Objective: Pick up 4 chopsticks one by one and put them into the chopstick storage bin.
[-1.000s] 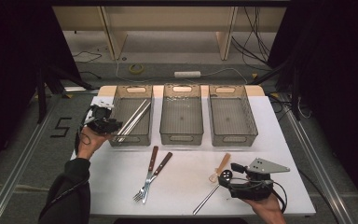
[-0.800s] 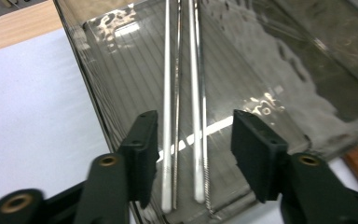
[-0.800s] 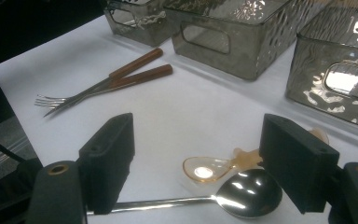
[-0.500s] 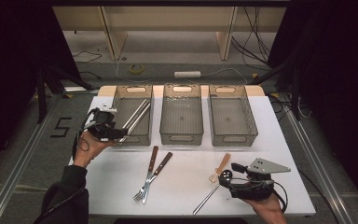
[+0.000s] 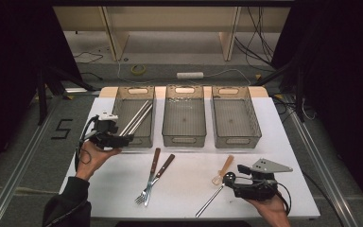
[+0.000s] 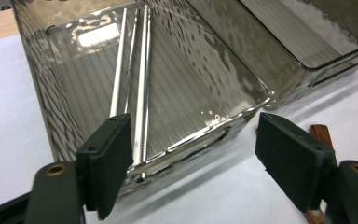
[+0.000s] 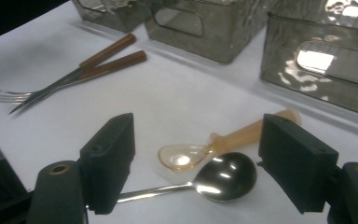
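Well, both hand-held grippers, left (image 5: 123, 140) & right (image 5: 231, 179), gape empty over white table (image 5: 179, 189); grey, prob. concrete floor (image 5: 23, 156).

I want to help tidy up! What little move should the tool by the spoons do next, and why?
Probably lower the right tool a little and close on the metal spoon. Its jaws stand open and hold nothing, the spoon's bowl lies right between them beside the clear orange spoon, and the right-hand bin holds nothing yet.
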`<state>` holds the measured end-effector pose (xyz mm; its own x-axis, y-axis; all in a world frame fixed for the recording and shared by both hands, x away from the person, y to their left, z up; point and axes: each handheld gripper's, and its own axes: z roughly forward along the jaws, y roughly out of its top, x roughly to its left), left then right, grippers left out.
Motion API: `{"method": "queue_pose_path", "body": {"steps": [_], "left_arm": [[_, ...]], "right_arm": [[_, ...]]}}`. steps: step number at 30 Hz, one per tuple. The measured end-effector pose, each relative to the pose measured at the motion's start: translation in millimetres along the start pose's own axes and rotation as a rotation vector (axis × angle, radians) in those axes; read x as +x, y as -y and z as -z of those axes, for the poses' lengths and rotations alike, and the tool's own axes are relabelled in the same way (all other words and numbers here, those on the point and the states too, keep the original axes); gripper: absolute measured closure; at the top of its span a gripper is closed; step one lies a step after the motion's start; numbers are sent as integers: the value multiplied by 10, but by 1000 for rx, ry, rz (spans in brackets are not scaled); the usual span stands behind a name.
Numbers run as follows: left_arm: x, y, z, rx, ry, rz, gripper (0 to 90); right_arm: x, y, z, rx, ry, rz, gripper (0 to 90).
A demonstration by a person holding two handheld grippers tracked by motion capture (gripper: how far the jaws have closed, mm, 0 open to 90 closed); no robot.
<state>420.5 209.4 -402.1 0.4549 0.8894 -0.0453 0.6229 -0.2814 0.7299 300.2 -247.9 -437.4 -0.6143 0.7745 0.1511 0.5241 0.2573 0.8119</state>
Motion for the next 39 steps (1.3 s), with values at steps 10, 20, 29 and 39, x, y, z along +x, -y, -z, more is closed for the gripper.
{"method": "queue_pose_path", "body": {"steps": [10,20,29,39], "left_arm": [[-272,189,29,-59,46,-15,223],[-424,350,100,-102,89,2,195],[-503,450,156,-122,119,-2,177],[-592,491,205,-128,120,-31,165]], "right_arm": [[-68,-47,-45,48,65,-58,286],[-149,-213,-217,140,108,-58,297],[-263,-340,-356,179,156,-96,309],[-363,-385,-505,269,173,-139,308]]}}
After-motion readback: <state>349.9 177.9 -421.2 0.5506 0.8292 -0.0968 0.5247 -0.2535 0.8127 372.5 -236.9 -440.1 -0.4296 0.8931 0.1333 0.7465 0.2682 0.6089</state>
